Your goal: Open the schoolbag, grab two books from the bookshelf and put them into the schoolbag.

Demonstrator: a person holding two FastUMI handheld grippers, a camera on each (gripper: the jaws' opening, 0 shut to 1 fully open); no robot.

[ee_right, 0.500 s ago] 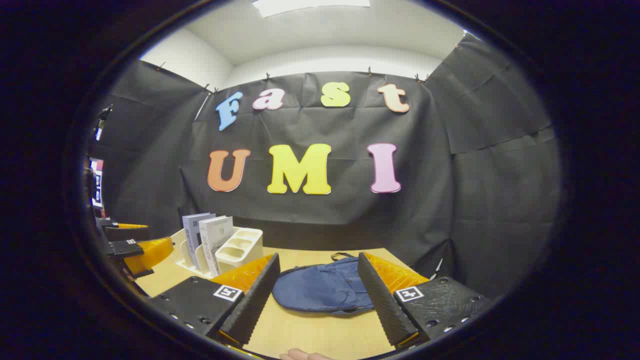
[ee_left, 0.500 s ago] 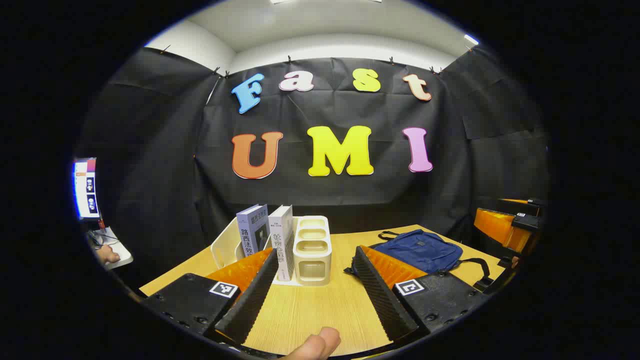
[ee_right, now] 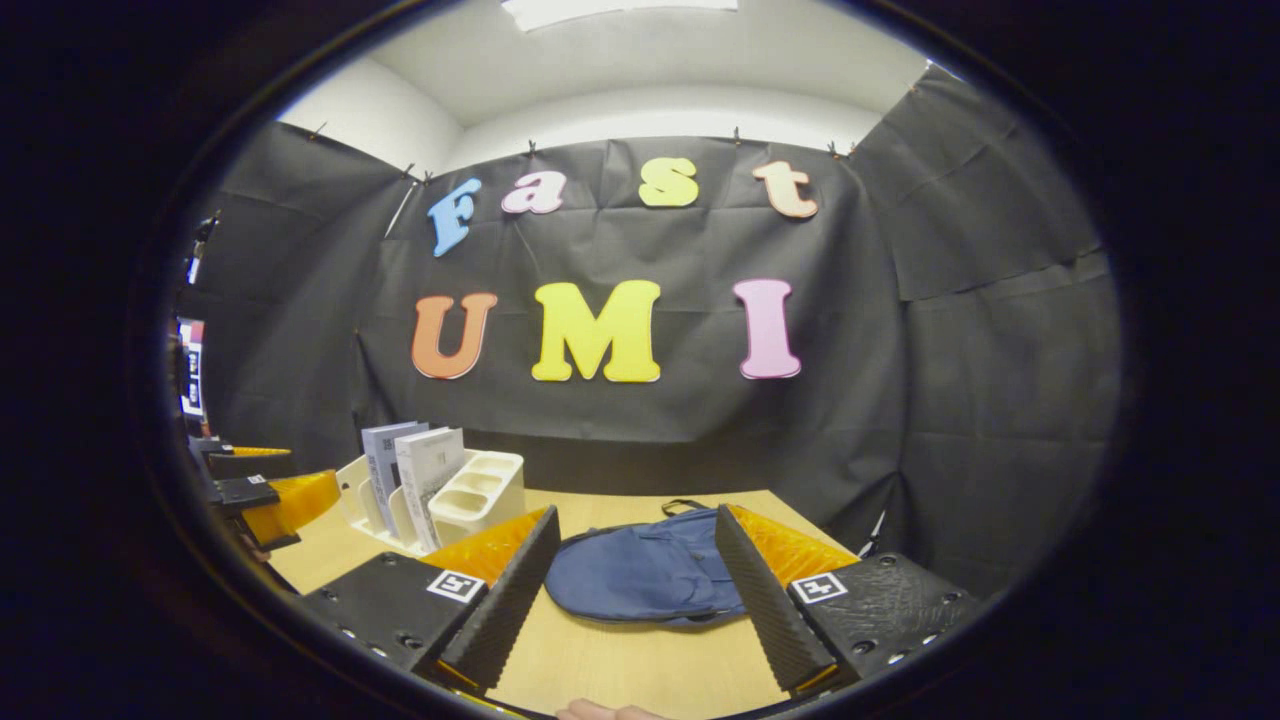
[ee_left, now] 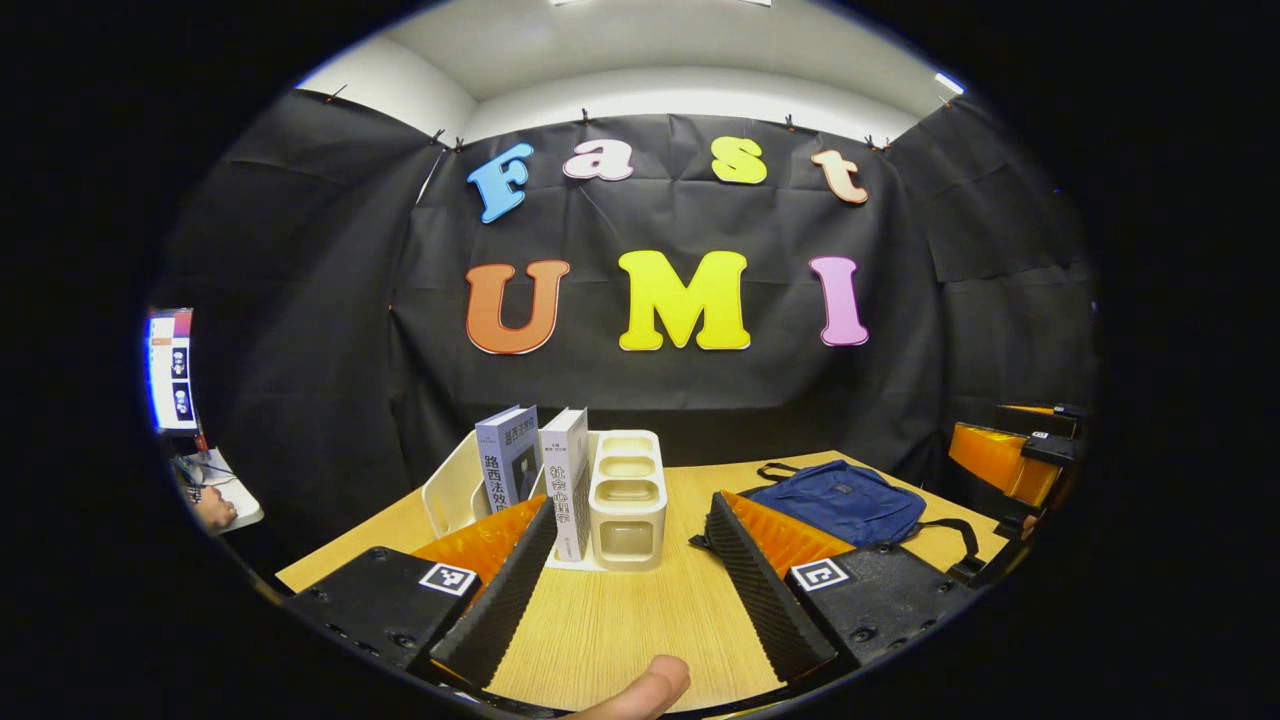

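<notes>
Left gripper [ee_left: 625,585]: your fingers stand spread wide with nothing between them, held above the table [ee_left: 640,620] and aimed at the shelf. In the right gripper view it shows at the far left edge [ee_right: 265,500], beside the shelf and apart from it.

Right gripper [ee_right: 630,590]: your fingers are spread here too, gripping nothing — the bag lies ahead in the gap between them, with no contact. In the left gripper view it sits at the far right edge [ee_left: 1010,455], beyond the bag.

Thumb [ee_left: 640,692]: a fingertip of yours pokes in at the bottom of the left gripper view, between the two fingers.

Shelf [ee_left: 625,500]: a cream desktop rack on the left part of the table, just ahead of your left gripper, with a row of open cups along its right side.

Books [ee_left: 535,470]: two, upright and side by side in the shelf's left slots, spines toward you — the grey-blue one [ee_left: 505,460] outermost, the white one [ee_left: 568,480] next to the cups.

Bag [ee_right: 645,575]: dark blue, lying flat on the right part of the table, well apart from the shelf, its loop handle at the far end. You cannot tell from here whether the zip is undone.

Table: pale wood.
</notes>
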